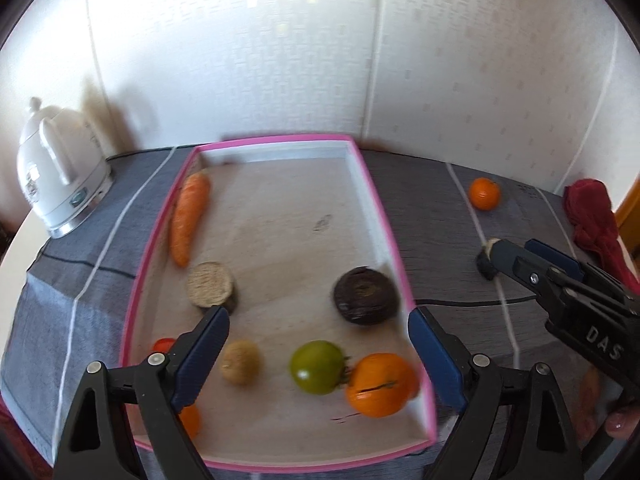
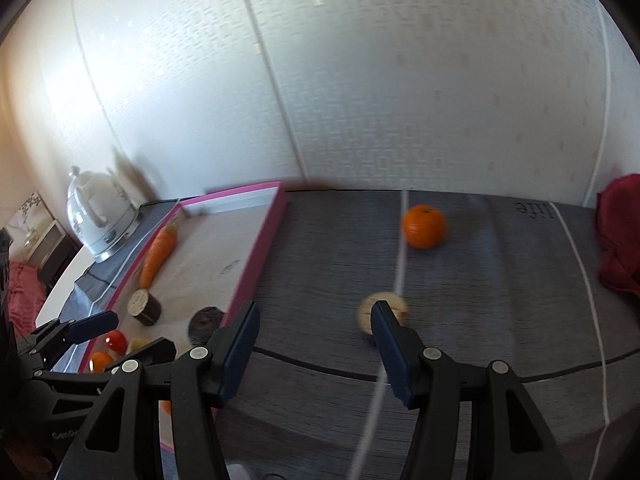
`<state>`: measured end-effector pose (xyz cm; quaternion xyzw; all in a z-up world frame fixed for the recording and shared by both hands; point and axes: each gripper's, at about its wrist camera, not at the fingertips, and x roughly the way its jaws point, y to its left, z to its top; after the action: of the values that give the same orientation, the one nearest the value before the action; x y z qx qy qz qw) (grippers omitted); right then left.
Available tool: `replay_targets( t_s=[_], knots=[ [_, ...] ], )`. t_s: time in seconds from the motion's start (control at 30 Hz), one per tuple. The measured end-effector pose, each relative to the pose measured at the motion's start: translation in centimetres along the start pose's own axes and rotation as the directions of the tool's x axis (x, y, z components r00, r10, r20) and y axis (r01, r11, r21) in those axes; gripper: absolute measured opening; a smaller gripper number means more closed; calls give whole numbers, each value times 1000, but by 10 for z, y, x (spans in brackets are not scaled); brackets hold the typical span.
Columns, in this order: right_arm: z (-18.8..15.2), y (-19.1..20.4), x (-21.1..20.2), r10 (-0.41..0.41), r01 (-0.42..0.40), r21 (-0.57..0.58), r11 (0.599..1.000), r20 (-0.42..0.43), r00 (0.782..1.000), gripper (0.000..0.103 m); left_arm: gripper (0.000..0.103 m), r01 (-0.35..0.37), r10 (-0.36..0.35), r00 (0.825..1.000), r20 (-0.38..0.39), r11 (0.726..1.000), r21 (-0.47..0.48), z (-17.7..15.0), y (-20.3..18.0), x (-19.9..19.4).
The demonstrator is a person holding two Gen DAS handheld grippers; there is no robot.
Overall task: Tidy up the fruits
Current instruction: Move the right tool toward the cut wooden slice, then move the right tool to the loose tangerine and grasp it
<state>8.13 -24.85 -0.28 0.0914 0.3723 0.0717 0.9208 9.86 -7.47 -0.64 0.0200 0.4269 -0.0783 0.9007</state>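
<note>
pale slice [image 2: 382, 312] half-hidden behind right gripper [image 2: 316, 344] finger; blurred

The desk [image 2: 480, 320] is covered by a grey cloth [image 2: 328, 264]; a pink-rimmed tray [image 1: 378, 204], kettle [image 1: 60, 176], orange [image 2: 424, 227], and red rag [image 1: 596, 216] are carried.

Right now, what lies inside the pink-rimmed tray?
Pink-rimmed tray: carrot, cut round slice, dark beet, green tomato, orange tomato, pale round piece. Near-left corner is covered by the left tool.
</note>
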Motion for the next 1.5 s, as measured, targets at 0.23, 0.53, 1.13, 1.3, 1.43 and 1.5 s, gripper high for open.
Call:
replay_targets(
  t_s=[0.23, 0.53, 1.13, 1.3, 1.43, 1.5],
  knots=[
    [12, -38, -8, -87, 86, 82, 993, 4, 996, 59, 95, 67, -67, 998, -3, 994, 80, 2, -34, 7],
    [18, -78, -14, -198, 198, 157, 967, -15, 980, 59, 95, 142, -143, 990, -7, 976, 167, 8, -76, 27],
    [18, -95, -11, -245, 251, 198, 947, -56, 968, 59, 83, 193, -195, 981, -13, 956, 223, 18, -115, 51],
    [26, -93, 1, -219, 222, 169, 960, -36, 975, 58, 81, 204, -205, 979, -21, 951, 234, 21, -123, 58],
    [40, -88, 12, -201, 199, 112, 973, 0, 980, 54, 76, 204, -201, 979, -35, 955, 216, 23, -121, 63],
    [46, -87, 18, -171, 169, 99, 981, 9, 985, 54, 75, 189, -185, 982, -37, 961, 203, 24, -118, 64]
  ],
)
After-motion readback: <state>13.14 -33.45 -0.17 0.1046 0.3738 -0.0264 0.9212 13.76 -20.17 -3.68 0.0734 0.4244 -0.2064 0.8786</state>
